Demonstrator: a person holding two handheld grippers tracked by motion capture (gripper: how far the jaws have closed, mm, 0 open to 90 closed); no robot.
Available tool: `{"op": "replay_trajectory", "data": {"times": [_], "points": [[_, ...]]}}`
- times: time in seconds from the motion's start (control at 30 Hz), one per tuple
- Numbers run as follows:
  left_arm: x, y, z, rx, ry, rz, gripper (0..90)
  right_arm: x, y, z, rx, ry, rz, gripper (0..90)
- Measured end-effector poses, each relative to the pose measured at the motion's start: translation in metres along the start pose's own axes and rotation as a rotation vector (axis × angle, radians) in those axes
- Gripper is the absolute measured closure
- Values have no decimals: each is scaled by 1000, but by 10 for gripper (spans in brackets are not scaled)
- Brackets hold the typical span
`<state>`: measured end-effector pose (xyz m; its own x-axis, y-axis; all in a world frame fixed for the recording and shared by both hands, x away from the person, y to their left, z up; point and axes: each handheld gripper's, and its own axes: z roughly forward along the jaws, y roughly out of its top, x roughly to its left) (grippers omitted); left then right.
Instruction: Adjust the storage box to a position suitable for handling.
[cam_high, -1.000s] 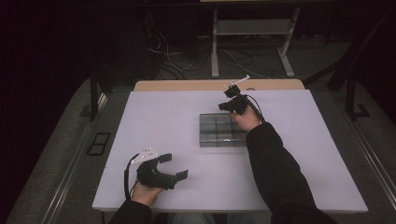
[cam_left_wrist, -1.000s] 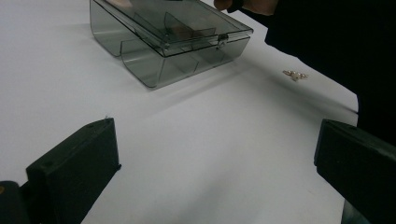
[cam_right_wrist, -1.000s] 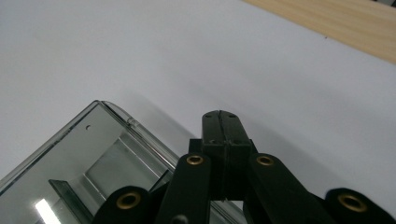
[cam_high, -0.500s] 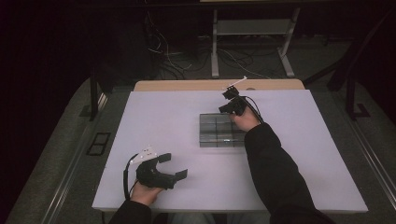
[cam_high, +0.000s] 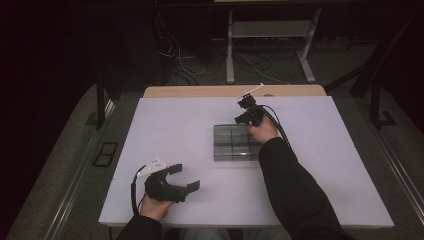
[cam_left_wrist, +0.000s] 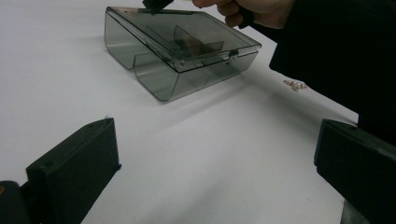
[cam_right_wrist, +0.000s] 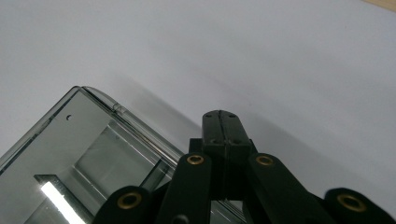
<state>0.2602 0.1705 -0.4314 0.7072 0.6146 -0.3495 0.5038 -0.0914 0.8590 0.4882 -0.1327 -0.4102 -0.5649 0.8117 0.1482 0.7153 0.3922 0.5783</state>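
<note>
Smoked plastic box (cam_high: 237, 142) sitting lid-down-shut near the middle of the tabletop (cam_high: 165, 120), slightly toward the far edge. From the high view: right gripper (cam_high: 246, 116) poised at the box's far right corner, fingers pinched together on nothing; left gripper (cam_high: 186, 176) parked by the near left corner of the tabletop, fingers spread wide and empty.

Left gripper view: box (cam_left_wrist: 180, 46) seen end-on, clear divider walls inside, small latch on the front edge, a few tiny pale bits (cam_left_wrist: 294, 84) lying beside it.

Right gripper view: closed fingers (cam_right_wrist: 226, 133) hovering just past the box's rounded rim (cam_right_wrist: 114, 108). Looks light, rigid, glossy and slippery; likely best taken at the lid edge or across the side walls, gently, against cracking.
</note>
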Motion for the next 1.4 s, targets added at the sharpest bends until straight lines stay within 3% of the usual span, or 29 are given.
{"op": "replay_trajectory", "data": {"times": [0.23, 0.37, 1.1, 1.27, 1.4], "points": [[0, 0, 0, -3, 3, -4, 0, 8, -8, -3, -13, -7, 23, 896], [0, 0, 0, -6, 3, -6, 0, 12, -12, -6, -6, -8, 13, 896], [0, 0, 2, -2, 6, -6, 0, 16, -29, -18, 21, -24, 6, 896], [1, -1, 2, 0, 7, -6, 0, 17, -36, -23, 17, -17, 51, 896], [1, -1, 2, 0, 10, -9, 0, 21, -41, -25, -8, -19, 11, 895]]}}
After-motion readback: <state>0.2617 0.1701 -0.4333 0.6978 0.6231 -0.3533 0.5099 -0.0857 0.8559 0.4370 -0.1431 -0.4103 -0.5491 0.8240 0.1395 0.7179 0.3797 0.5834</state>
